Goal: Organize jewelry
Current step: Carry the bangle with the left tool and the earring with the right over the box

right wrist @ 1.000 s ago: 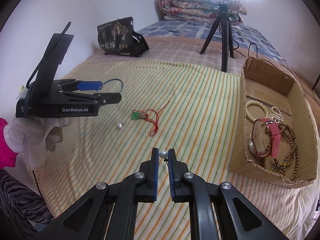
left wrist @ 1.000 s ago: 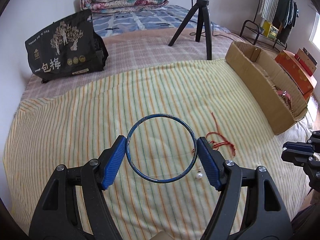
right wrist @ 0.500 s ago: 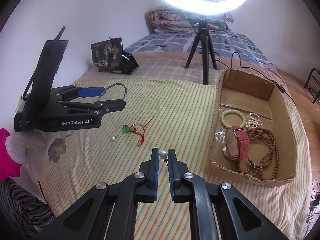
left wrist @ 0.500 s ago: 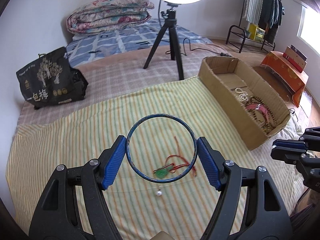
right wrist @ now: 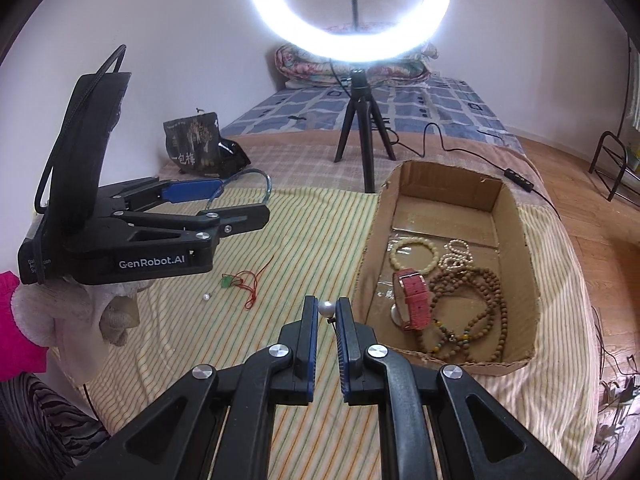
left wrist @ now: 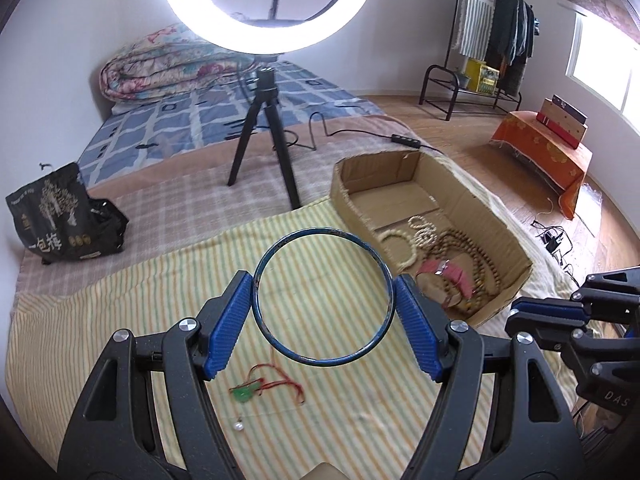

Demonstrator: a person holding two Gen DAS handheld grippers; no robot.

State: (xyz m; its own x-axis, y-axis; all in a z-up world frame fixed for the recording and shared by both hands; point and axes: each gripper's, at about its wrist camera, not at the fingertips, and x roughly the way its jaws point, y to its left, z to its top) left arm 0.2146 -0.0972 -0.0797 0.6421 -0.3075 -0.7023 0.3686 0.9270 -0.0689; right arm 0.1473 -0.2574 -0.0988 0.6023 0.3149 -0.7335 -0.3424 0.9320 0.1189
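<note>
1. The cardboard box [right wrist: 516, 236] lies open-topped on the right side of the striped cloth [right wrist: 304, 232]; its far half is bare; its near half holds a cream bead bracelet [right wrist: 414, 254], a small pearl strand [right wrist: 456, 252], a pink-strapped watch [right wrist: 414, 298] and long brown bead strings [right wrist: 476, 312], all crowded together and partly overlapping
2. The left gripper [left wrist: 324, 304] clamps a blue bangle [left wrist: 324, 298] across its width, one blue pad on each side of the ring, held above the cloth just left of the box's near corner
3. The right gripper [right wrist: 325, 312] is pinched nearly shut on a pearl earring [right wrist: 326, 308] at its fingertips, beside the box's left wall
4. A red-cord pendant with a green stone [left wrist: 266, 388] and a second pearl earring [left wrist: 239, 426] lie loose on the cloth, near each other, well apart from the box
5. The cloth between these pieces and the box is bare; a ring light tripod [right wrist: 362, 136] stands just past the box's far end, its cable running behind the box
</note>
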